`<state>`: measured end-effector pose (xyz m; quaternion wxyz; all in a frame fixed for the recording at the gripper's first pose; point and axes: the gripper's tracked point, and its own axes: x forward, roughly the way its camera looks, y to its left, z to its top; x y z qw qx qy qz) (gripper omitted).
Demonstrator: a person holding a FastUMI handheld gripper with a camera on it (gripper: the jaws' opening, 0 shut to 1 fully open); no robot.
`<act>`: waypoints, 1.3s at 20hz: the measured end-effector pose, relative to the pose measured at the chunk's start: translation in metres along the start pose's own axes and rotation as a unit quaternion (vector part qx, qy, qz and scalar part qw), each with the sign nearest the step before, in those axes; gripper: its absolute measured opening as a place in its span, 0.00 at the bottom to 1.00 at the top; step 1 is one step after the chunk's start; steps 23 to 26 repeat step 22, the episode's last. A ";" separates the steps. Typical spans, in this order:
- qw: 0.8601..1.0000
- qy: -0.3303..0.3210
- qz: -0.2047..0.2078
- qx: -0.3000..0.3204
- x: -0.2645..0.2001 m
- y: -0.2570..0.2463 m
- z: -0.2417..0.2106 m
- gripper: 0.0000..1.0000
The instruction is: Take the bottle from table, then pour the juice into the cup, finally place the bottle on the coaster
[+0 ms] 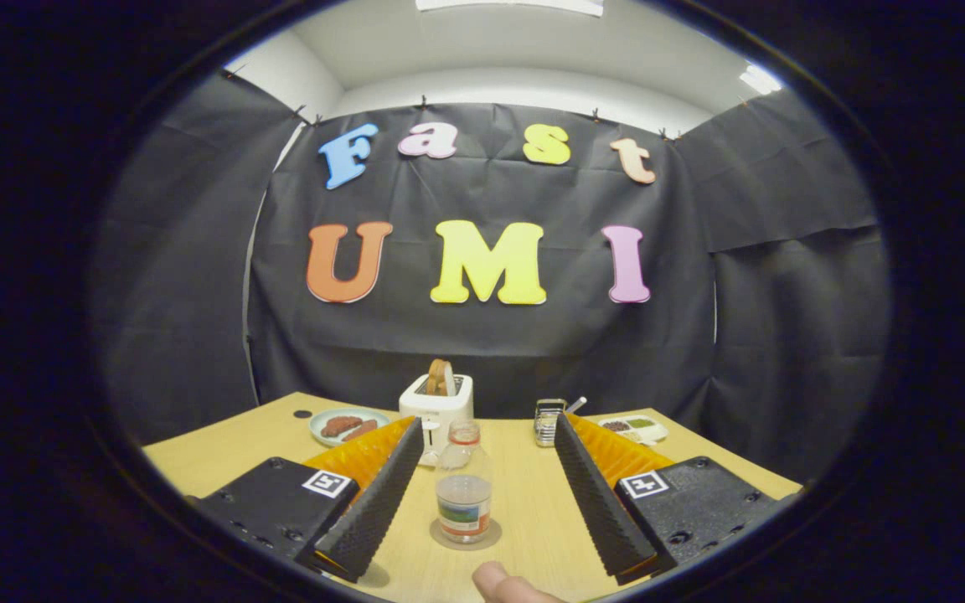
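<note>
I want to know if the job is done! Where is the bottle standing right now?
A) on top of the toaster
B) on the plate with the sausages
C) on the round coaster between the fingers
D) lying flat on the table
C: the bottle stands upright on the round coaster, between the fingers of the open gripper, which do not touch it.

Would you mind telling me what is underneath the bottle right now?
The bottle stands on a round coaster; its rim shows around the base, its middle is covered. The hand-held gripper is open, fingers either side of the bottle, not touching.
</note>
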<state>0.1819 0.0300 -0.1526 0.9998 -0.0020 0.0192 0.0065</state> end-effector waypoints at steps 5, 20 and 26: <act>0.999 -0.035 -0.014 -0.007 -0.045 -0.007 0.047 1.00; 0.998 -0.006 -0.049 -0.031 -0.155 -0.004 0.075 1.00; 0.997 0.005 -0.071 -0.027 -0.164 -0.014 0.079 1.00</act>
